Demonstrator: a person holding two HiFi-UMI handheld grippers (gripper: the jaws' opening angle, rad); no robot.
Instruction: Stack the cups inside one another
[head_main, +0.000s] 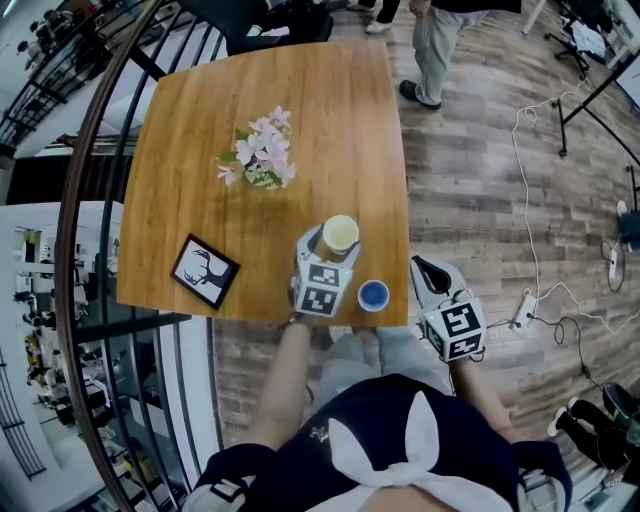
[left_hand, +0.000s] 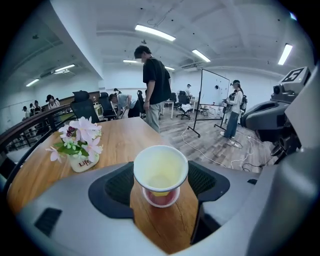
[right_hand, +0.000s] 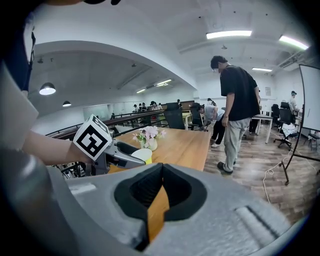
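Observation:
A yellow cup (head_main: 340, 234) sits partly inside a red cup (left_hand: 161, 198) near the front right of the wooden table (head_main: 200, 120). My left gripper (head_main: 334, 243) is shut on the yellow cup (left_hand: 161, 170), one pad on each side of its rim. To its right, by the table's front edge, a blue cup (head_main: 373, 295) stands alone. My right gripper (head_main: 421, 266) hangs just off the table's right corner, beside the blue cup. Its jaws are shut with nothing between them (right_hand: 161, 168). The right gripper view also shows the yellow cup (right_hand: 143, 155).
A small vase of pink flowers (head_main: 258, 160) stands mid-table, and a black picture frame (head_main: 204, 271) lies at the front left. A person (head_main: 438, 45) stands on the floor past the table's far right corner. Cables (head_main: 535, 250) trail on the floor to the right. A railing (head_main: 90, 200) curves along the left.

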